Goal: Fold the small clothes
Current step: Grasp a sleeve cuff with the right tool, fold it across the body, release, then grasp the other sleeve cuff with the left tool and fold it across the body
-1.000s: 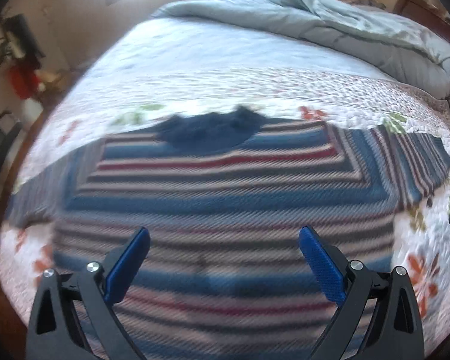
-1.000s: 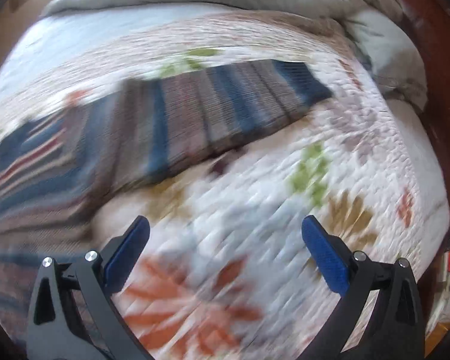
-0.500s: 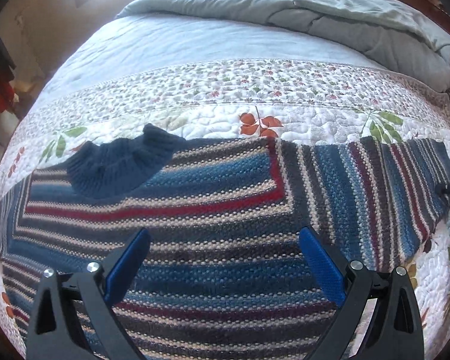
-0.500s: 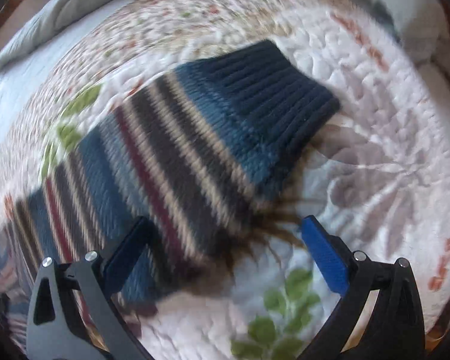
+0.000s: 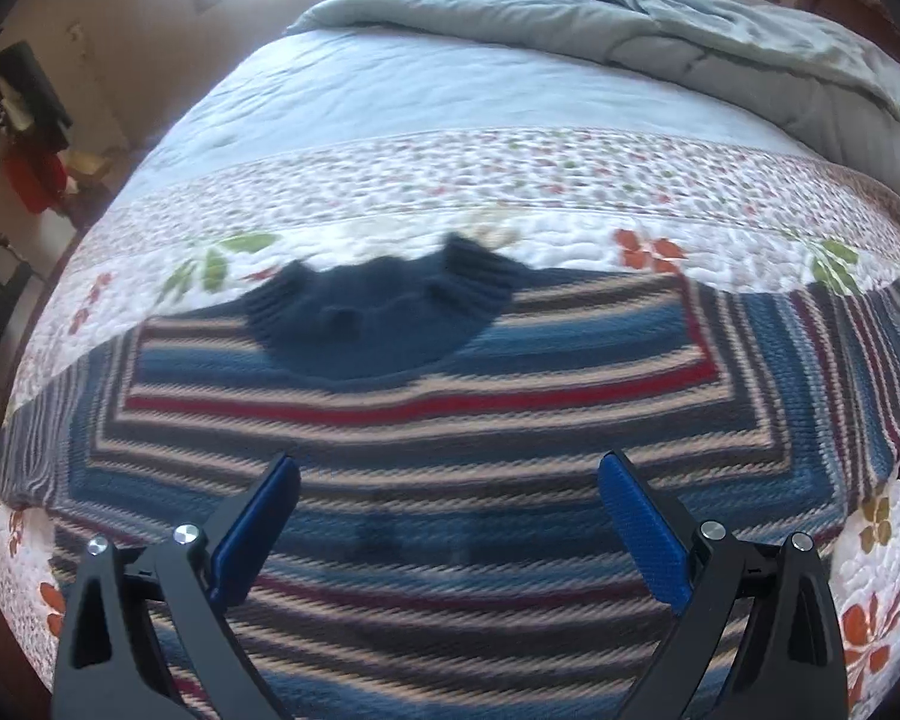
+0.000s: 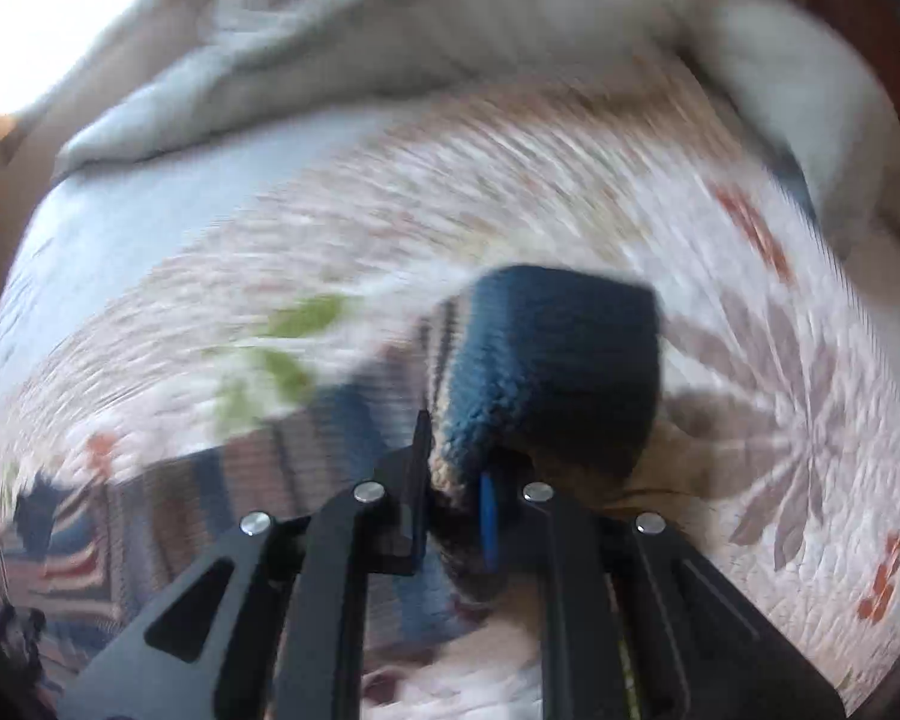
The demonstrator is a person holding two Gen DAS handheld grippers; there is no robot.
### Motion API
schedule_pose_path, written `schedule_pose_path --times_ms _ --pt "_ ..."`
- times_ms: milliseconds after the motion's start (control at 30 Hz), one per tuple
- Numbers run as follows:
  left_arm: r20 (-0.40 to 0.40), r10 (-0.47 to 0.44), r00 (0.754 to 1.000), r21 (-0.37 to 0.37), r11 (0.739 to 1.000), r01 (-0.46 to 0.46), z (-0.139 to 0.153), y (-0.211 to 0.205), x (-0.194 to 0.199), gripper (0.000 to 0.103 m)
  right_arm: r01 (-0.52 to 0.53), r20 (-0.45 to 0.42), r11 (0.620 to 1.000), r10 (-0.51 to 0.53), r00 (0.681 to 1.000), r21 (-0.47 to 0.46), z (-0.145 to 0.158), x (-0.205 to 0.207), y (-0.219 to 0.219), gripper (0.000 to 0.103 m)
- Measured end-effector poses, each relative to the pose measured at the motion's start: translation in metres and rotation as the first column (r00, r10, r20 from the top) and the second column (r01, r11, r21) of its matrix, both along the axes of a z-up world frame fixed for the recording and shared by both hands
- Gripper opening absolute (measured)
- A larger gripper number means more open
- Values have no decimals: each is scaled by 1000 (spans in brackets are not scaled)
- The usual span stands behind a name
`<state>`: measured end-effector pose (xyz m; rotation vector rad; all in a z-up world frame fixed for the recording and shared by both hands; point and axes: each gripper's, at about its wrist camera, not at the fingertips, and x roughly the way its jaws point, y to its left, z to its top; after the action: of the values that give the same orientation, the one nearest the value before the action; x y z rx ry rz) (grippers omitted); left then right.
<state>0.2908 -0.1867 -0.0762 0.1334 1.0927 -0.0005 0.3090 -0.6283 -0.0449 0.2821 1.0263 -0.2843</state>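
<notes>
A striped knit sweater (image 5: 426, 456) lies spread flat on the floral quilt (image 5: 510, 204) of a bed, its dark blue collar (image 5: 378, 318) pointing toward the far end. The right gripper (image 6: 453, 516) has its fingers pressed together on the sweater's blue ribbed cuff (image 6: 558, 360), lifting that sleeve end off the quilt. The left gripper (image 5: 450, 534) hangs over the sweater's body with fingers spread wide, holding nothing. A grey comforter (image 5: 660, 36) is bunched at the far end of the bed.

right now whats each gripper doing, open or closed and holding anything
Left gripper: open, holding nothing, above the striped sweater.
Right gripper: closed on the sweater's sleeve cuff.
</notes>
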Motion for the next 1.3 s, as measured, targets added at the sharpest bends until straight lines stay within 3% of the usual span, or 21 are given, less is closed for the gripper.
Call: schedule_pose_path --times_ms 133,200,267,333,433,467,533,600,767,900,967,1033,1133,1300 --pt "10 51 999 -5 999 -51 10 41 -7 99 -271 87 958 279 956 -92 37 -19 112 12" --pt "16 84 996 -5 996 -84 14 60 -9 99 -413 91 903 424 901 -117 39 -29 182 13" --pt "21 119 993 -5 993 -119 18 81 -12 99 -534 74 837 544 836 -120 29 -33 241 21" --pt "20 150 989 -8 989 -150 20 98 -14 99 -651 53 758 653 756 -42 16 -38 294 59" --pt "16 173 985 -3 985 -173 21 116 -17 99 -749 48 657 748 662 85 3 -56 330 57" --pt "18 174 985 0 985 -174 21 119 -19 99 -758 51 645 757 651 102 3 -63 330 57" --pt "18 162 987 -3 987 -162 21 117 -19 99 -749 44 654 749 661 107 4 -75 316 57" --pt "-8 128 992 -37 991 -129 17 104 -19 99 -713 10 690 718 696 123 2 -82 291 58" --pt "-160 34 986 -217 974 -69 -7 61 -14 99 -656 -55 747 663 746 109 -10 -110 250 58" --pt "-290 -3 957 -300 950 -88 -39 28 -3 99 -650 -47 751 658 752 114 -29 -130 242 58" --pt "-323 -15 946 -350 931 -104 -49 20 0 98 -659 -40 747 663 747 86 -30 -138 238 59" --pt "-338 -10 941 -351 929 -116 -55 12 2 96 -665 -35 744 668 744 63 -33 -140 239 61" --pt "-308 0 952 -350 930 -113 -54 2 5 74 -660 -20 747 663 748 82 -38 -144 234 61" --pt "-327 -10 945 -417 899 -134 -48 -3 7 66 -643 -19 762 646 763 80 -44 -145 228 61"
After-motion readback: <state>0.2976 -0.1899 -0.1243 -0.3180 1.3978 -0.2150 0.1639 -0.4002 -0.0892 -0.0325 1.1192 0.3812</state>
